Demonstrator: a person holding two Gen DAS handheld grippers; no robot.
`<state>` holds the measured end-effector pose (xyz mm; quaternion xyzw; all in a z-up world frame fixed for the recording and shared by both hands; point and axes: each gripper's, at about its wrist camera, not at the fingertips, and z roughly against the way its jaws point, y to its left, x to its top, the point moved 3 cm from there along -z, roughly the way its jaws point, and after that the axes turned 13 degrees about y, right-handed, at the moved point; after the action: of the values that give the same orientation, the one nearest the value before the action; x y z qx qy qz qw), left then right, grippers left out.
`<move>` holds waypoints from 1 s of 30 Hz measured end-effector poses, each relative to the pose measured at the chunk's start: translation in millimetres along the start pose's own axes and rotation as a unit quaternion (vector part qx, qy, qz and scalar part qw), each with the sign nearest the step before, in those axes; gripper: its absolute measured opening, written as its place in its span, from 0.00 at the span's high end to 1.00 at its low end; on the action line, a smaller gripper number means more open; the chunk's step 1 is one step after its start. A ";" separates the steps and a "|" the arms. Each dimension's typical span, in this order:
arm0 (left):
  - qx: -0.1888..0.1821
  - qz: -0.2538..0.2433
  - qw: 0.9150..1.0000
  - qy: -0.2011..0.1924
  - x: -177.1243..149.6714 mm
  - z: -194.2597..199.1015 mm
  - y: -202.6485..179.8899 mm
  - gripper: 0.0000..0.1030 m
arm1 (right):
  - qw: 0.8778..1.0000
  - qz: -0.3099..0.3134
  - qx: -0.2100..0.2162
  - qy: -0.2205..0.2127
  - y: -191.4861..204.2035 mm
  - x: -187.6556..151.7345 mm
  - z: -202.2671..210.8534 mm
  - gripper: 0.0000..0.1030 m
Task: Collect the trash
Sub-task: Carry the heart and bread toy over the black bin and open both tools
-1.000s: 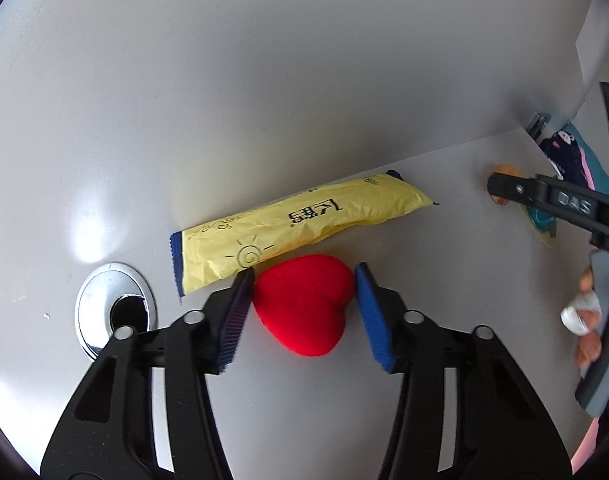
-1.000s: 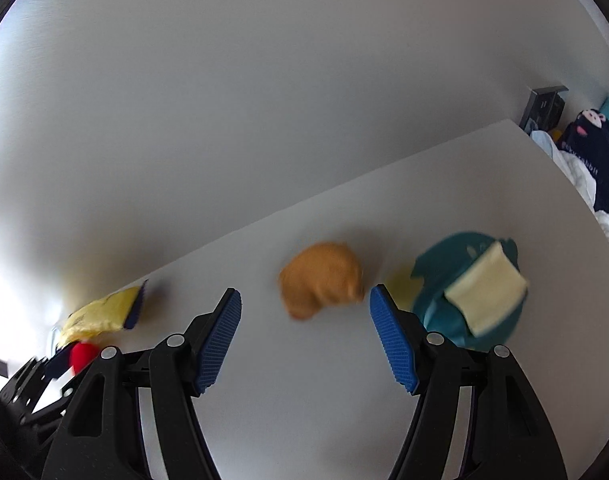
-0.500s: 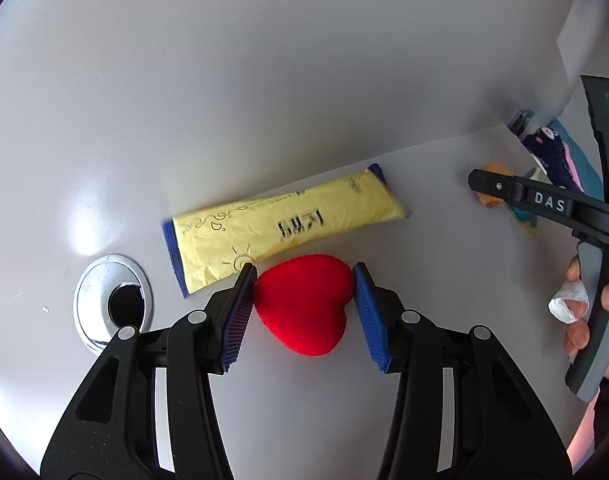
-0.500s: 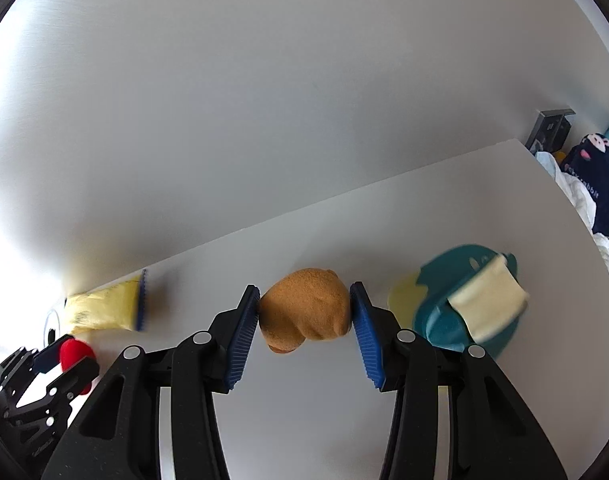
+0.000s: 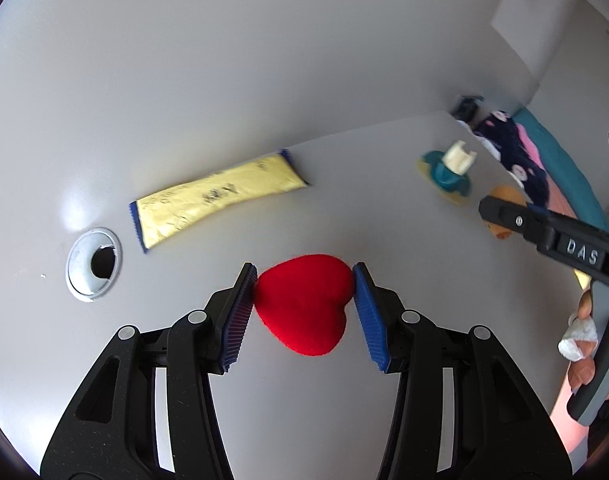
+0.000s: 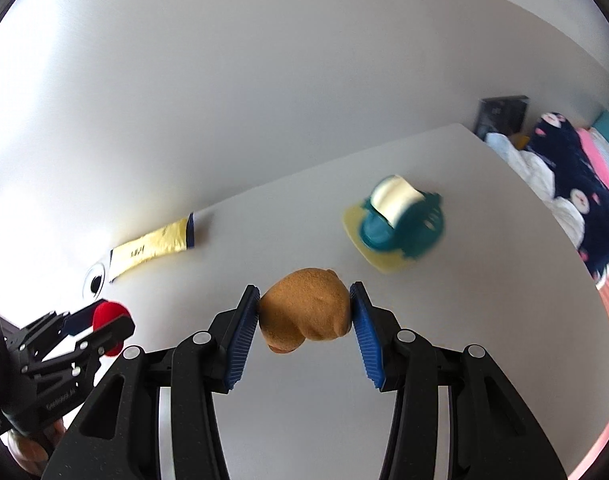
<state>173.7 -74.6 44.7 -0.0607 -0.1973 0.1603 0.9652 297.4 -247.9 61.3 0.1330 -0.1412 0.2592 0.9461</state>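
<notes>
The white tabletop (image 5: 344, 420) spreads under both my tools, its far edge meeting a pale wall. On it, well apart from either tool, lies the long yellow foil sachet with blue crimped ends (image 5: 218, 196). Its long axis runs from near the round metal cable grommet (image 5: 93, 264) on my left up and away to the right, roughly along the table's back edge. Further right sits a teal plastic dispenser with a cream roll on a pale yellow base (image 6: 398, 226), closer to my right hand.

My left gripper (image 5: 303, 308) is clamped on a red plush heart (image 5: 304, 304), both blue pads pressing its lobes, point hanging towards me, and it appears lifted clear of the table. My right gripper (image 6: 304, 312) is likewise closed on a tan, rounded, soft foam lump (image 6: 306, 308), squeezed between its pads.

So both tools are full. What matters next, I judge, is the sachet: it lies ahead and left of my left gripper, plainly nearer that hand than the right. Its length sits almost crosswise to my left jaws' closing line, so I would need to turn the wrist to pinch it across its narrow width. No bin shows in either view, so I cannot tell where these two pieces go.
</notes>
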 end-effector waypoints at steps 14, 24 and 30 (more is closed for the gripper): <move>-0.043 -0.117 0.992 0.006 -28.3 18.9 -115.5 0.53 | 0.997 -0.069 -0.011 -0.040 -72.5 -115.0 85.6 0.53; -0.092 -0.230 0.968 0.038 -72.8 14.8 -232.1 0.53 | 0.987 -0.147 -0.025 -0.060 -137.6 -204.0 140.0 0.53; -0.120 -0.311 0.940 0.066 -113.9 6.7 -308.5 0.53 | 0.976 -0.201 -0.045 -0.066 -178.1 -263.6 167.2 0.53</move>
<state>159.9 -402.6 65.3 -0.1225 -0.1599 -0.1771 0.9634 140.7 -569.4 95.5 0.1324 -0.1849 0.0475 0.9726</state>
